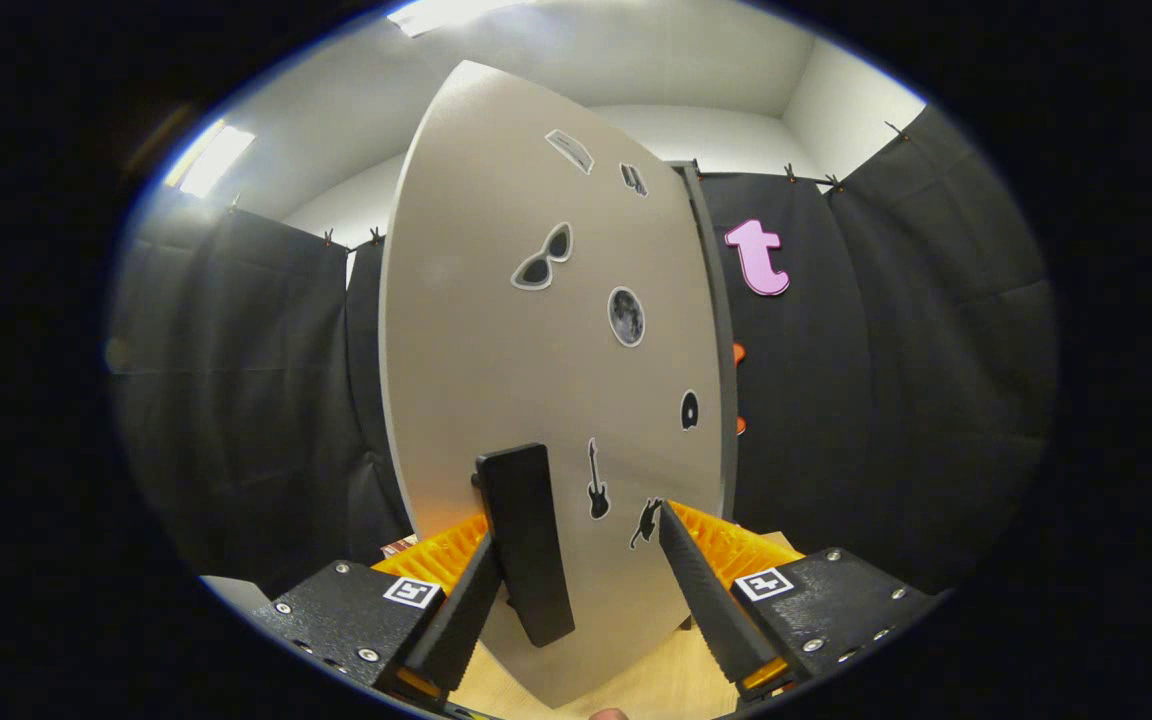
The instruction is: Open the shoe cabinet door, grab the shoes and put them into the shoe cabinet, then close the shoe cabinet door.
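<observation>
Clearly I was on a door step: my claw stood open astride the shoe cabinet door, its dark handle against my left finger, the right one clear. Opening or closing, I couldn't tell. Next, I judged, hook the handle and swing steadily.

Black screw-studded tool mounts with square markers

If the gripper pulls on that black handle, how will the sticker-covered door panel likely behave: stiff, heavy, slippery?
The door looks like a thin rigid board, so it should swing stiffly rather than flex. Its matte face and stickers suggest a light panel. The black handle sits between the open gripper fingers, nearer the left one; its smooth bar may slip unless squeezed.
</observation>
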`<state>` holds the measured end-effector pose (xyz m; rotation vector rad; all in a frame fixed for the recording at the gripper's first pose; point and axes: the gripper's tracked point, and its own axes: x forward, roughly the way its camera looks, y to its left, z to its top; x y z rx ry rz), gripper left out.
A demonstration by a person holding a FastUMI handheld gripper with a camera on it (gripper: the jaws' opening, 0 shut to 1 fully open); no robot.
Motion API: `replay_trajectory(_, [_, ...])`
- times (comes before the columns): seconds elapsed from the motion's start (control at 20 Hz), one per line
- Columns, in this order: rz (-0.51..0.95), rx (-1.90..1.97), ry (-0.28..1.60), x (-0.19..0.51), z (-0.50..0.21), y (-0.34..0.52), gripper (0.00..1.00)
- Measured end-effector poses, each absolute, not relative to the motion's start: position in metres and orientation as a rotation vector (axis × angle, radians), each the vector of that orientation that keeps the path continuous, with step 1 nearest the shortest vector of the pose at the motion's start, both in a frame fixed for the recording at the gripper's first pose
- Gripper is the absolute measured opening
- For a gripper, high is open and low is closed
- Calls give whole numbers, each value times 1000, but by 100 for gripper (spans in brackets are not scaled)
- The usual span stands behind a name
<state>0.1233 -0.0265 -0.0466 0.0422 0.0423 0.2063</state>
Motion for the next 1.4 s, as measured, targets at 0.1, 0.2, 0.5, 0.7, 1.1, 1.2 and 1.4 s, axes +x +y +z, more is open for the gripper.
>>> replay_trajectory(0.1, [197, 6, 36, 131, -42, -12, 94])
replay_trajectory(0.2, [191, -4, 34, 138, -41, 2, 95])
replay_trajectory(0.5, [147, -25, 37, 161, -42, 25, 96])
replay_trajectory(0.7, [106, -40, 31, 166, -42, 32, 95])
replay_trajectory(1.1, [54, -21, 35, 174, -44, 44, 93])
replay_trajectory(1.2, [79, -20, 43, 175, -46, 57, 93])
replay_trajectory(1.4, [81, 10, 33, 192, -46, 59, 94])
